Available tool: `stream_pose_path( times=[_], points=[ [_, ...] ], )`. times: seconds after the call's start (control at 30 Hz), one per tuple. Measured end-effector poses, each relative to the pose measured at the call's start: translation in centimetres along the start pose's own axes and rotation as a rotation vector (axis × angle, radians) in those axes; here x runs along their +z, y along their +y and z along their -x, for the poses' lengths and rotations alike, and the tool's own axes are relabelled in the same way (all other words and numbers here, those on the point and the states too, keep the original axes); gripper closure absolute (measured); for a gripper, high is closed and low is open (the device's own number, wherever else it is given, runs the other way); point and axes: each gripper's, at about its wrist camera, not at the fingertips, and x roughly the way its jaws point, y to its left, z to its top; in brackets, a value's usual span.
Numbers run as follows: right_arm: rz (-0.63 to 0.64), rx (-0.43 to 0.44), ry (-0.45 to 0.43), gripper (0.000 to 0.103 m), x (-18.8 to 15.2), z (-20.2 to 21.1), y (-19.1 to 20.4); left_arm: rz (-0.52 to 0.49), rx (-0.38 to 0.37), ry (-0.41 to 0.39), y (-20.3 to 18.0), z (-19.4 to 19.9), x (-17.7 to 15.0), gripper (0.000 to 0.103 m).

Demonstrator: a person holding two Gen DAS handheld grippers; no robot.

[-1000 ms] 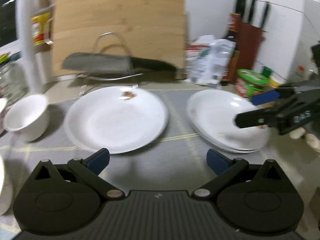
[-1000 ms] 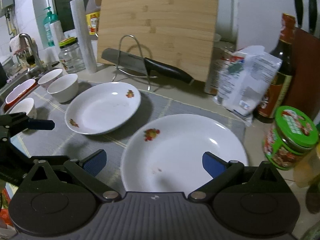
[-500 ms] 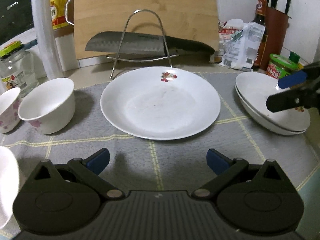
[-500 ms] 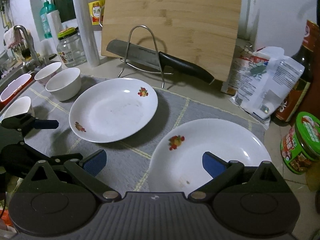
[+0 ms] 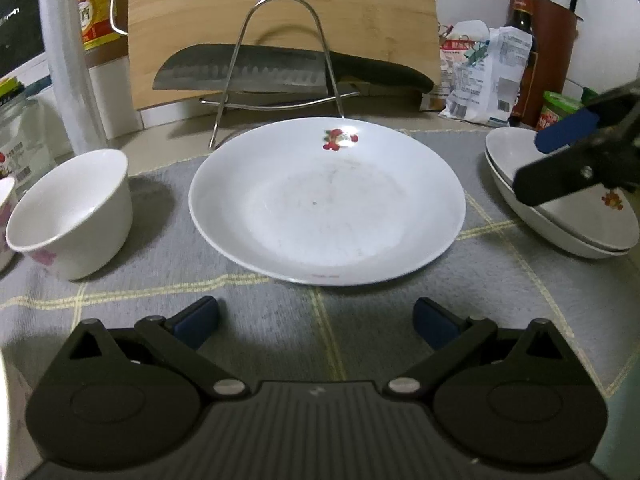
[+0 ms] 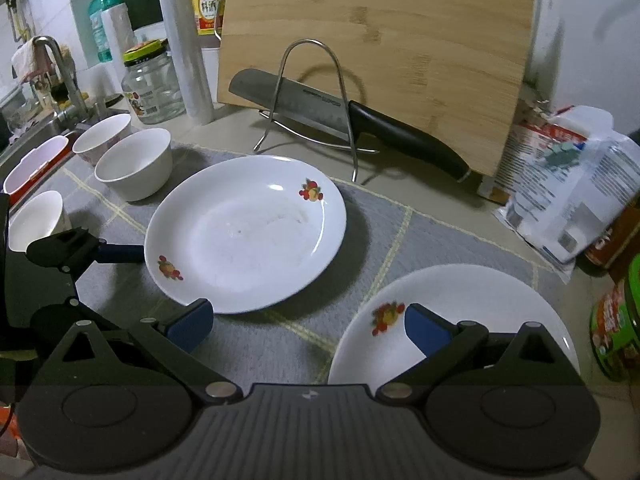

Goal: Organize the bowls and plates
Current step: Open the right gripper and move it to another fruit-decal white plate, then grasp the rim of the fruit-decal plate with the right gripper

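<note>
A white plate [image 5: 326,200] with a fruit print lies alone on the grey mat [image 5: 280,312], straight ahead of my left gripper [image 5: 316,320], which is open and empty just short of its near rim. To the right sits a stack of two white plates [image 5: 560,220]. My right gripper [image 6: 308,326] is open and empty, its right finger over the stack's [image 6: 460,300] left edge; it also shows over the stack in the left wrist view [image 5: 576,160]. The lone plate [image 6: 246,232] lies ahead and left. White bowls [image 5: 74,212] [image 6: 134,162] stand at the left.
A wire rack [image 6: 316,100] holding a cleaver [image 6: 344,112] stands behind the plates, backed by a bamboo cutting board [image 6: 380,40]. Bags [image 6: 568,184] and jars [image 6: 616,320] crowd the right. A sink tap [image 6: 52,68], glass jar [image 6: 152,84] and bottles are at the far left.
My left gripper has moved closer to the lone plate, which now looks larger. My right gripper has shifted left and back, so the stack sits lower right in its view.
</note>
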Motion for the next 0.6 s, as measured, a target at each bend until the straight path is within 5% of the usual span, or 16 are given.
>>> stream_pose_path(
  times=[0.6],
  points=[
    [0.046,0.149,0.103,0.0,5.1,-6.5,-1.9,-0.015,-0.016,-0.035,0.5,-1.4,0.9,0.0]
  ],
)
